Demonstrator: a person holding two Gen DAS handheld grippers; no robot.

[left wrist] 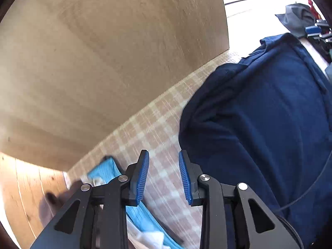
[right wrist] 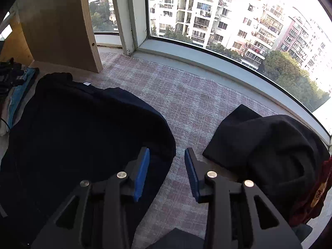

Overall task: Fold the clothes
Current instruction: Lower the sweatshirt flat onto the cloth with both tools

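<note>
A navy blue garment [left wrist: 265, 112] lies spread on the checked pink cloth [left wrist: 157, 137]; it also fills the left of the right wrist view [right wrist: 78, 128]. My left gripper [left wrist: 164, 155] hovers open just off its left edge, nothing between its blue pads. My right gripper [right wrist: 167, 152] stands open at the garment's right edge, over the checked cloth [right wrist: 186, 108], holding nothing. A pile of black clothes [right wrist: 276, 145] with a dark red piece [right wrist: 315, 195] lies to its right.
A wooden panel [left wrist: 103, 62] rises along the cloth's far edge. Folded light blue and white clothes [left wrist: 143, 217] lie under my left gripper. A grey garment [left wrist: 298, 16] lies far right. A large window with a grey sill [right wrist: 217, 62] bounds the surface.
</note>
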